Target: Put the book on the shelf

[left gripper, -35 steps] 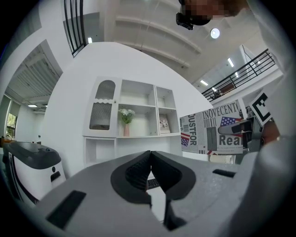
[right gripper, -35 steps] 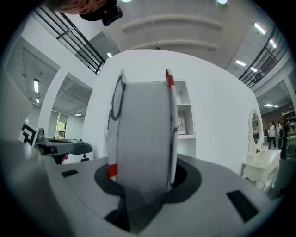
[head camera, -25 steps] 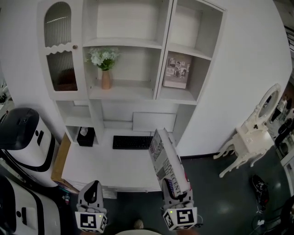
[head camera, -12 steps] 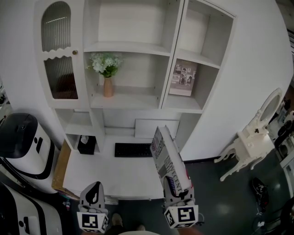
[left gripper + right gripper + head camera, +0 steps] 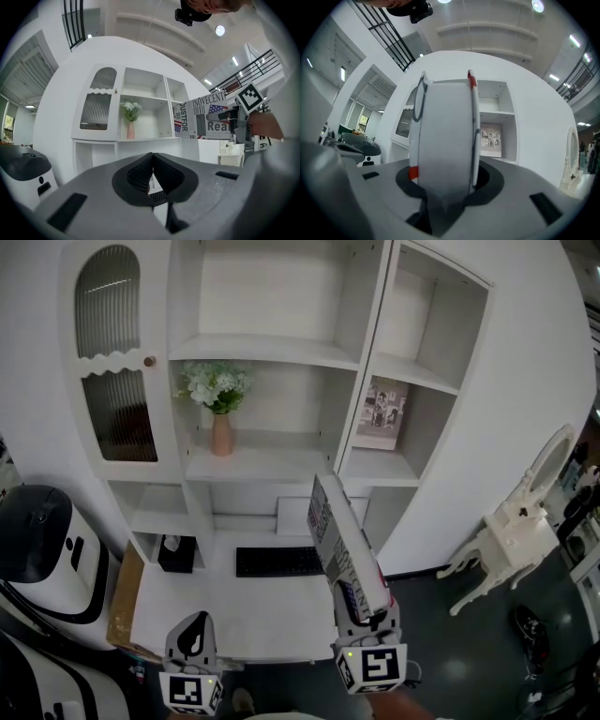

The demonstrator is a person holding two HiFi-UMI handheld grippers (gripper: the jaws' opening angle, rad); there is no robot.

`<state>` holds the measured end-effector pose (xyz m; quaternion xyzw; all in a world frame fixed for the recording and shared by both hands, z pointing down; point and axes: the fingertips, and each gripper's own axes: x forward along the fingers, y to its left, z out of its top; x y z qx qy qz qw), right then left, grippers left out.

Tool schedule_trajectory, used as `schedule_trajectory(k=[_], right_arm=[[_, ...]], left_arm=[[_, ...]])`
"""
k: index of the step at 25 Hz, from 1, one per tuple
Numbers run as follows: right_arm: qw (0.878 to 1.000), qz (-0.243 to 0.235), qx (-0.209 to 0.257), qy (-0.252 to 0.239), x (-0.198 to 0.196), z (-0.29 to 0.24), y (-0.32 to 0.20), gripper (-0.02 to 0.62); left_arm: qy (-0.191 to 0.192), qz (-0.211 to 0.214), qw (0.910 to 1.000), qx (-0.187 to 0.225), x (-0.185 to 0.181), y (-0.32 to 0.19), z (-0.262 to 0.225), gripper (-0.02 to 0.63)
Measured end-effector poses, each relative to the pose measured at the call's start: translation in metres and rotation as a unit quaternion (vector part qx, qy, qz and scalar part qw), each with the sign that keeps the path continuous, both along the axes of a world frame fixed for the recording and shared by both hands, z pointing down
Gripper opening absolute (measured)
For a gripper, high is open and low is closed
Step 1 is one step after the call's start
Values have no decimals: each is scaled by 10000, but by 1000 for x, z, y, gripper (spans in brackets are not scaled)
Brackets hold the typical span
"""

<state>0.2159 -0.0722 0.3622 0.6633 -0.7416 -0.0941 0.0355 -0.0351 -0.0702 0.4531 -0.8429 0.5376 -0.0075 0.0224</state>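
Now we hold the book (image 5: 339, 549) clamped between the jaws of our right gripper (image 5: 367, 617), upright before the white shelf unit (image 5: 281, 351). Our left gripper (image 5: 194, 641), jaws together and empty, hovers at the edge of the desk (image 5: 234, 601) below that unit, with a white chair (image 5: 506, 535) to the unit's right.

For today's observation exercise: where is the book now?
In the head view, the book is clamped in the right gripper, lower right, above the right edge of the desk.

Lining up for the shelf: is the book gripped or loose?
Gripped. The right gripper has its jaws shut on the book; its own view shows the book upright between them.
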Motion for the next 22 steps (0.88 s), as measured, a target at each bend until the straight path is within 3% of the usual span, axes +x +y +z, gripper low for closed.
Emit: schedule_trajectory(k=[10,22], right_arm=[[9934,55,240,1122,-15,-35,-52,169],[9635,182,370,2646,-33,-67,-99,169]], left_arm=[[65,35,10000,-34,-9,-35,2,5],[135,82,9999,-2,-14,-58,0,5]])
